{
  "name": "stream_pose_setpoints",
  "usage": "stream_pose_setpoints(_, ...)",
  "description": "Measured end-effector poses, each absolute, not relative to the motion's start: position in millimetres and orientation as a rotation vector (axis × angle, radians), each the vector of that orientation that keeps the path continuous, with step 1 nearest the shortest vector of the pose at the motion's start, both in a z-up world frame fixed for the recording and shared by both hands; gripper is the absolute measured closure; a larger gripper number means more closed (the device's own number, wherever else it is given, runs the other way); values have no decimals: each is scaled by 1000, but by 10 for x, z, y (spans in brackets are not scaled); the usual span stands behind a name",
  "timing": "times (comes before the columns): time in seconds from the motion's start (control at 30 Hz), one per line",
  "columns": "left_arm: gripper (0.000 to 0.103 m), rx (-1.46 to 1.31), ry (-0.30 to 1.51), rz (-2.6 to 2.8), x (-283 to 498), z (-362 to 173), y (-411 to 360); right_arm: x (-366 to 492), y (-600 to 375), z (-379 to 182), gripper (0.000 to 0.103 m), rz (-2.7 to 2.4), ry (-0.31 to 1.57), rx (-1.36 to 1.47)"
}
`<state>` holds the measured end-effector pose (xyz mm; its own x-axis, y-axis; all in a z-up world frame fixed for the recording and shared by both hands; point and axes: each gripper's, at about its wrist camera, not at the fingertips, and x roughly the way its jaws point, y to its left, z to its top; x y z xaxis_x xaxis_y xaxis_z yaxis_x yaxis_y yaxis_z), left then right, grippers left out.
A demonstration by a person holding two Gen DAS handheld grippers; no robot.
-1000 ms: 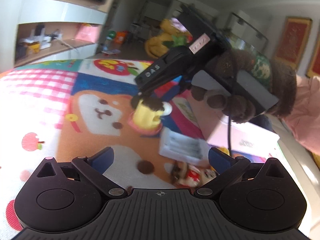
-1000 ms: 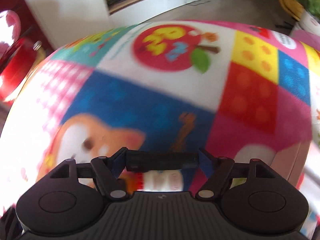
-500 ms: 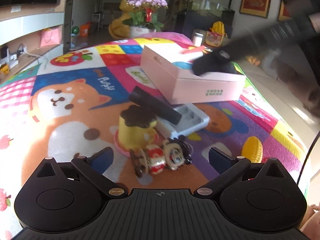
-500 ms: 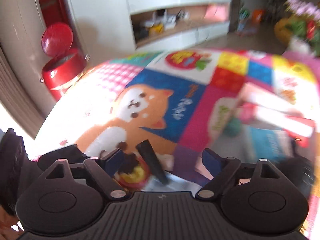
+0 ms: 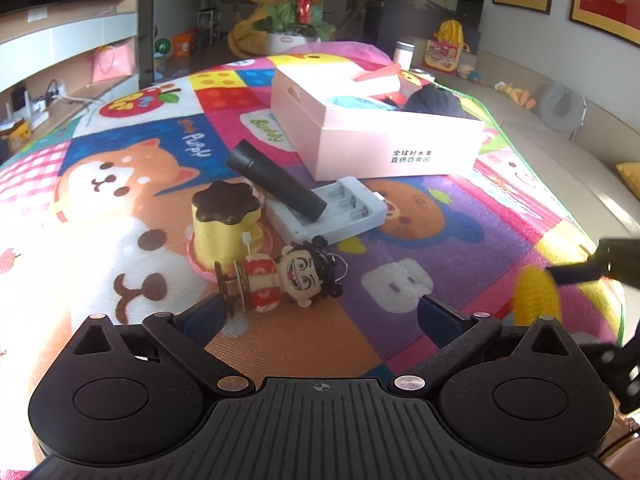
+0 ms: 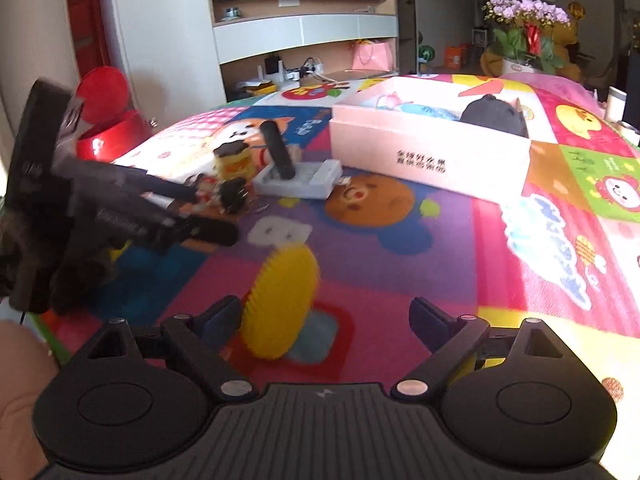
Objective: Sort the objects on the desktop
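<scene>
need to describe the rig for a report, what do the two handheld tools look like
Both match: the right tool and left tool have black ribbed bodies, two round black lobes, black linkage arms with silver pivot pins, and dark blue fingers. The right wrist view shows pale lettering on the left tool's side.

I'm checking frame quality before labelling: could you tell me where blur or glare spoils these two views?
Left wrist view: sharp in the middle, sun glare washes out the mat at far left, the yellow toy at right is smeared. Right wrist view: the left gripper and the yellow toy are motion-blurred; the pink box reads clearly.
</scene>
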<state>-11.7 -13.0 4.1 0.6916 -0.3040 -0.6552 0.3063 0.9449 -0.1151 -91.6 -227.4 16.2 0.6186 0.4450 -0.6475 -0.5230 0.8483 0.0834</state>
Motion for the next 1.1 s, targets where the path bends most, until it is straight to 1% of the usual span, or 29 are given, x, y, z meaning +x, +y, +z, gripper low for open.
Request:
stream_pose_setpoints(0.03, 0, 3, 733, -335, -116, 42, -141, -973, -2237, 136, 24, 561, 705, -144)
stream_pose_setpoints(0.07, 0, 3, 735, -331, -116, 41, -147, -1005, -2216, 114, 31, 564, 699, -164)
stream_pose_setpoints(0.1, 0, 6, 737, -327, -116, 37, -149, -1026, -2196, 99, 32, 557, 681, -174)
stream_pose_setpoints(0.17, 0, 15, 739, -322, -118, 39, -159, -1009, -2185, 99, 41, 566, 672, -173)
stream_pose_setpoints(0.23, 0, 16, 742, -322, -124, 44, -158, -933, -2157, 107, 44, 551, 660, -178)
stream_pose_setpoints(0.33, 0, 12, 745, -322, -133, 49, -154, -712, -2126, 103, 44, 410, 630, -195)
stream_pose_setpoints(0.43, 0, -1, 747, -334, -133, 51, -157, -486, -2151, 95, 40, 279, 618, -165)
stream_pose_setpoints(0.57, 0, -1, 743, -342, -115, 42, -208, -396, -2179, 63, 18, 222, 619, -136)
stream_pose_setpoints(0.6, 0, -5, 743, -347, -100, 43, -223, -408, -2191, 48, 15, 231, 624, -126)
stream_pose_setpoints(0.67, 0, -16, 741, -359, -65, 44, -252, -426, -2212, 15, 5, 248, 638, -109)
stream_pose_setpoints(0.73, 0, -24, 738, -366, -31, 42, -277, -428, -2219, -4, 4, 244, 645, -92)
stream_pose_setpoints(0.8, 0, -34, 738, -385, -2, 41, -299, -394, -2248, -8, 0, 236, 666, -65)
stream_pose_setpoints(0.93, 0, -85, 740, -464, 49, 39, -325, -359, -2228, -28, 0, 235, 694, -67)
stream_pose_setpoints(1.1, 0, -74, 741, -410, 197, 44, -393, -363, -2207, -36, 0, 232, 697, -74)
